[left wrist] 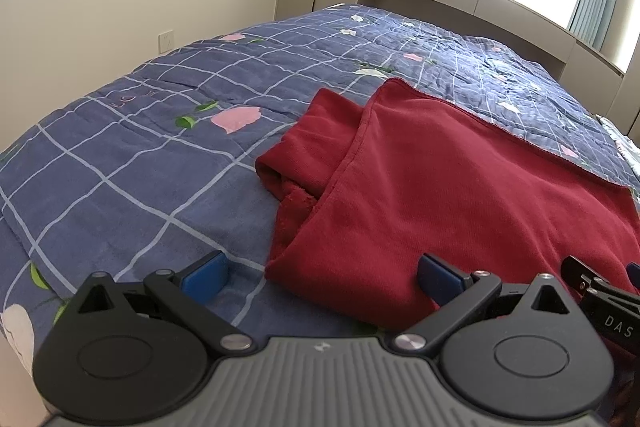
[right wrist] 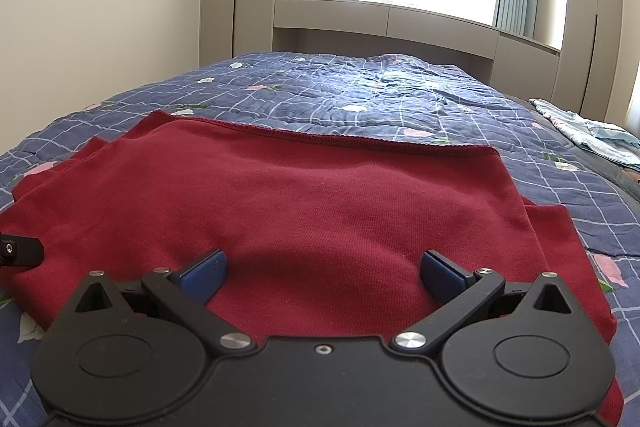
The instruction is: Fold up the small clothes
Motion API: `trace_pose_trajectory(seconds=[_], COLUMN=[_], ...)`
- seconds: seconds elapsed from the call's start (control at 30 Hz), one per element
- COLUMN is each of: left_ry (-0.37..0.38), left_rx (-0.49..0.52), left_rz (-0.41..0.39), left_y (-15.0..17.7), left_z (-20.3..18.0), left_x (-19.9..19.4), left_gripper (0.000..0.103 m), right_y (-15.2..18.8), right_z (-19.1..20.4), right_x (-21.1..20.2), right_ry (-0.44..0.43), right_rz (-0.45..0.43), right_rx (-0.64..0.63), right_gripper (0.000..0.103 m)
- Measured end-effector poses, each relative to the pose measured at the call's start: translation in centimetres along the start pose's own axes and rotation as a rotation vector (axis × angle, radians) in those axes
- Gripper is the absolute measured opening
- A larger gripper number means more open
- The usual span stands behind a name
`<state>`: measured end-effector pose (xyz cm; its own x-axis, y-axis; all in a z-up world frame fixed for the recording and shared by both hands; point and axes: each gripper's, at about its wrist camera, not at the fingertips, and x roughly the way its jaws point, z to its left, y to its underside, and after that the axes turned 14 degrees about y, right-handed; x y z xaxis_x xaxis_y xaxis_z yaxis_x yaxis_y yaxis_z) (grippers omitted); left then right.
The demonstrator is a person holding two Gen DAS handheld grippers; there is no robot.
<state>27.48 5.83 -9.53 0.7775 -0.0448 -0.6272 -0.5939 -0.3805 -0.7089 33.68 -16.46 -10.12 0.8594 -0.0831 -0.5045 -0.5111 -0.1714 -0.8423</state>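
The left gripper point(left wrist: 324, 273) and right gripper point(right wrist: 324, 269) were both wide open – the red shirt point(right wrist: 280, 211) lay flat between and ahead of the jaws on the blue quilt point(left wrist: 120, 163)

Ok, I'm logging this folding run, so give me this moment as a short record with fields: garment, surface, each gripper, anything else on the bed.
garment: dark red garment, lying flat on the bed, its left side folded over in layers
surface: blue checked floral quilt
left gripper: open, at the garment's near left edge, holding nothing
right gripper: open, low over the garment's near middle, holding nothing
other: light patterned cloth at the bed's far right
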Motion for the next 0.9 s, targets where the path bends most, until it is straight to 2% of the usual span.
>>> trace_pose_trajectory(seconds=[0.13, 0.2, 0.33, 0.47, 0.57, 0.6, 0.8, 0.87, 0.9], left_ry=[-0.001, 0.025, 0.117, 0.209, 0.312, 0.324, 0.269, 0.255, 0.241], left_rx=[0.027, 0.003, -0.151, -0.227, -0.329, -0.362, -0.455, -0.466, -0.461], left_rz=[-0.002, 0.007, -0.012, -0.004, -0.013, -0.016, -0.081, -0.110, -0.122], left_y=[0.3, 0.1, 0.0, 0.3, 0.9, 1.1, 1.2, 1.0, 0.8], left_z=[-0.2, 0.1, 1.3, 1.3, 1.5, 1.5, 1.8, 1.9, 1.9], left_x=[-0.1, -0.5, -1.9, -2.5, -2.4, -2.3, -1.5, -1.3, -1.1], left_gripper=[0.103, 0.103, 0.103, 0.103, 0.102, 0.101, 0.101, 0.098, 0.092], right_y=[0.0, 0.0, 0.0, 0.0, 0.0, 0.0, 0.0, 0.0, 0.1], right_z=[0.0, 0.0, -0.1, -0.1, -0.1, -0.1, -0.2, -0.2, -0.3], right_x=[0.0, 0.0, 0.0, 0.0, 0.0, 0.0, 0.0, 0.0, 0.0], right_ry=[0.000, 0.000, 0.000, -0.001, -0.006, -0.007, -0.007, -0.008, -0.009], right_rz=[0.001, 0.000, 0.000, 0.000, 0.001, 0.001, 0.000, 0.000, 0.000], right_rx=[0.000, 0.000, 0.000, 0.002, 0.008, 0.009, 0.010, 0.011, 0.012], right_gripper=[0.103, 0.103, 0.103, 0.102, 0.103, 0.103, 0.103, 0.103, 0.103])
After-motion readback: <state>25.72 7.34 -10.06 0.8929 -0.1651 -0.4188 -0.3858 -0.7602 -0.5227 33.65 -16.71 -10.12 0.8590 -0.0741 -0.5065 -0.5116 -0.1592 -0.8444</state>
